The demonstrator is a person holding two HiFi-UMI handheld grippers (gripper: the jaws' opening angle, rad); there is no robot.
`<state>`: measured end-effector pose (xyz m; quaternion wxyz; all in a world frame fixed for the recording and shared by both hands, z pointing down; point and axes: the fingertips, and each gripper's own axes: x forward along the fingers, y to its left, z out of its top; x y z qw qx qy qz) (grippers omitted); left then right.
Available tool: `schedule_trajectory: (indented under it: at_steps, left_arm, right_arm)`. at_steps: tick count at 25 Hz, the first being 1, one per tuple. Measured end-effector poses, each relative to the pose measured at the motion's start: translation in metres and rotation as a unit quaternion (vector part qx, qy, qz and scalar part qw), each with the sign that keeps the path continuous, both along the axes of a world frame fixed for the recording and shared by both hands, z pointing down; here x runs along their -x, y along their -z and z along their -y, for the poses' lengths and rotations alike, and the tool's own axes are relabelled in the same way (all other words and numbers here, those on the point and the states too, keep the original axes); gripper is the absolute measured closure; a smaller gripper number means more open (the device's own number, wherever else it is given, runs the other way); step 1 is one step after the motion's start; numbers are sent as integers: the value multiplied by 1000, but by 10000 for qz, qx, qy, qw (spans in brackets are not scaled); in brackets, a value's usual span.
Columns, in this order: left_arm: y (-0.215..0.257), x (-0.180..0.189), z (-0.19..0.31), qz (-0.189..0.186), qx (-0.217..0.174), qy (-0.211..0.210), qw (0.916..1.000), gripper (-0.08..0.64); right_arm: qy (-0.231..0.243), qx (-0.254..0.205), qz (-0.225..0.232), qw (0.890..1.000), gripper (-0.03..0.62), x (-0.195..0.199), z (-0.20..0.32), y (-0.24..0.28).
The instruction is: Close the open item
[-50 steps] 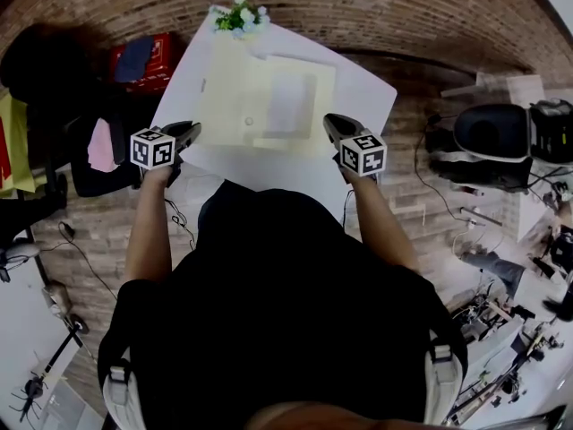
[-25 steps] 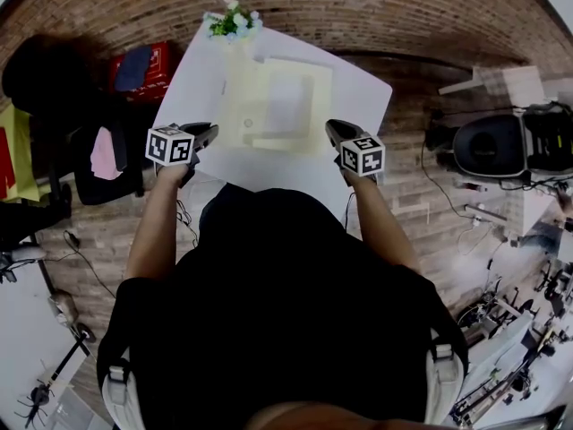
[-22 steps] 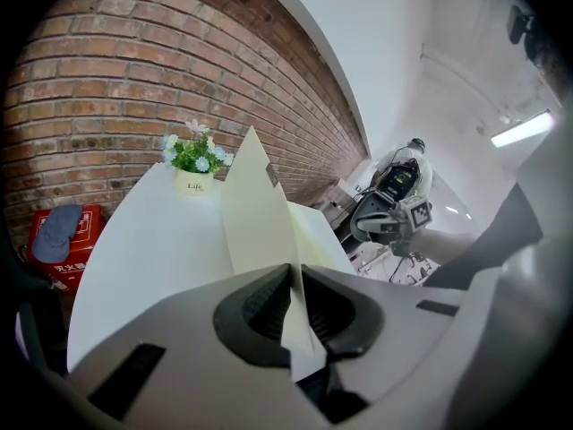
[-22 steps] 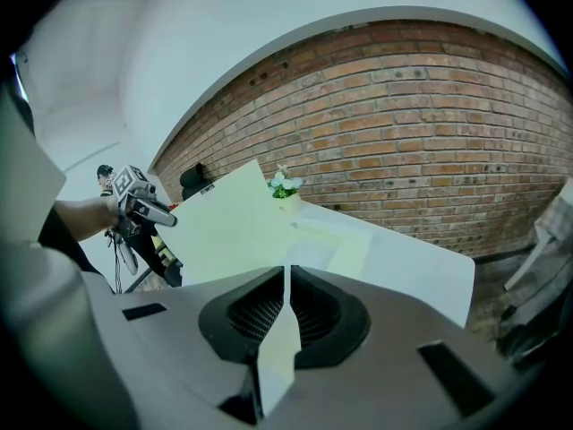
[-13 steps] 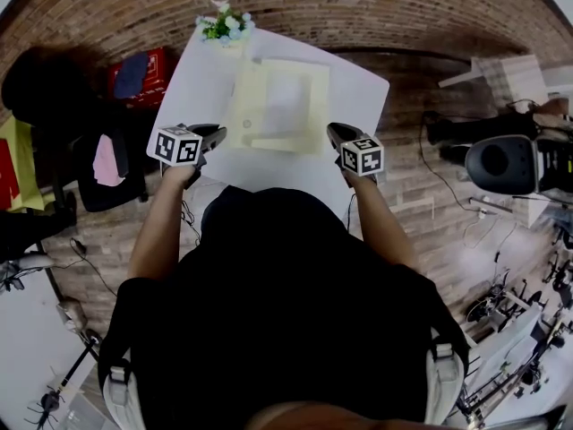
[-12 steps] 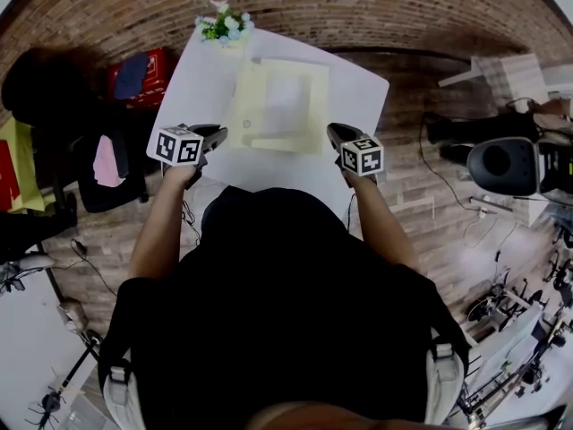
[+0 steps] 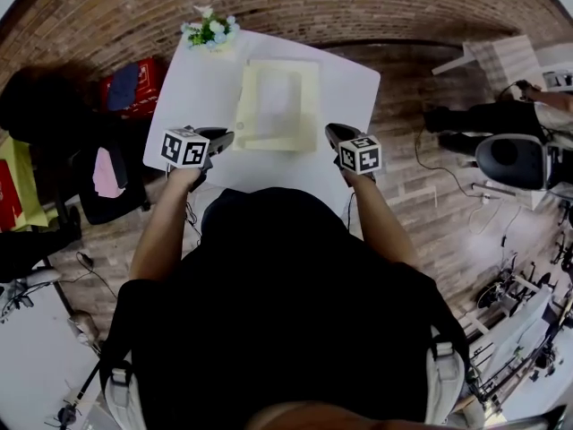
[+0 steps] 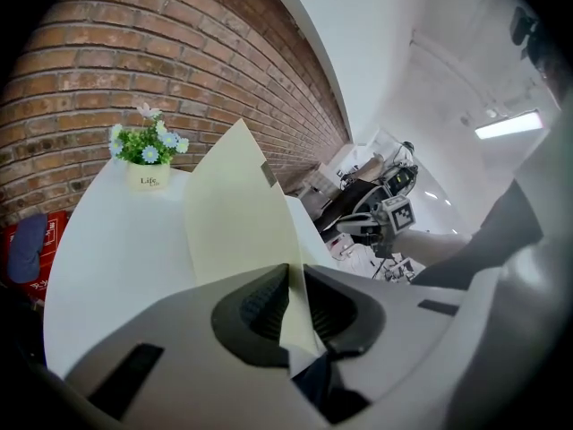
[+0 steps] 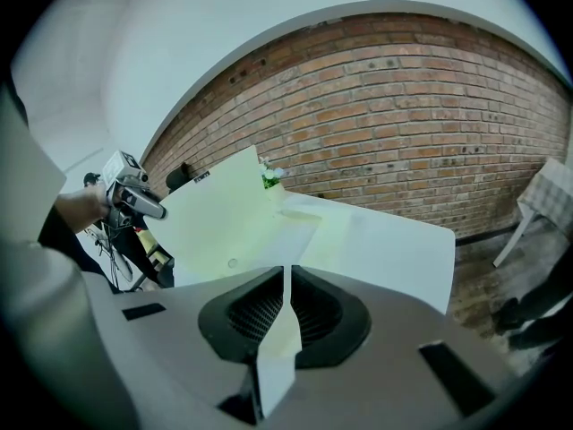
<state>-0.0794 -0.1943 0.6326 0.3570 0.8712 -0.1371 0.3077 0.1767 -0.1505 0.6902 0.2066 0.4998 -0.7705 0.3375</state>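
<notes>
I'd have the left gripper [image 8: 295, 285], jaws just loosening on the pale yellow paper folder [image 7: 277, 106], and the right gripper [image 9: 285, 287], clamped on its other edge, lower both flaps together evenly.

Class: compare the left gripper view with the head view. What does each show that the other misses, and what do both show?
Only the left gripper view: the jaws of the left hand-held gripper, which have just been opening slightly, with an edge of the pale yellow folder between them. Only the head view: that gripper's marker cube and the person's dark-clad torso. Both: the folder, the flower pot, the white table and the right hand-held gripper.
</notes>
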Motion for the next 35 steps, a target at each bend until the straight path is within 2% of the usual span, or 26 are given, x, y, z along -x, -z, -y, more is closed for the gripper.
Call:
schedule_trajectory:
  at_steps: [11,24,35]
  left_arm:
    - [-2,-23,-9,74,-101,-340,9993,520]
    - [-5,-47,-16,-33,45,-614,9981,520]
    - [-12,-73,-26,-11,128,-914,9957,520]
  right_arm:
    - [-125,-15,1,9999,551,0,-13,2]
    - [-280,47,-5,9996,551,-3,-37,1]
    - [-280,304,114,9991,548,-1,-58,-16]
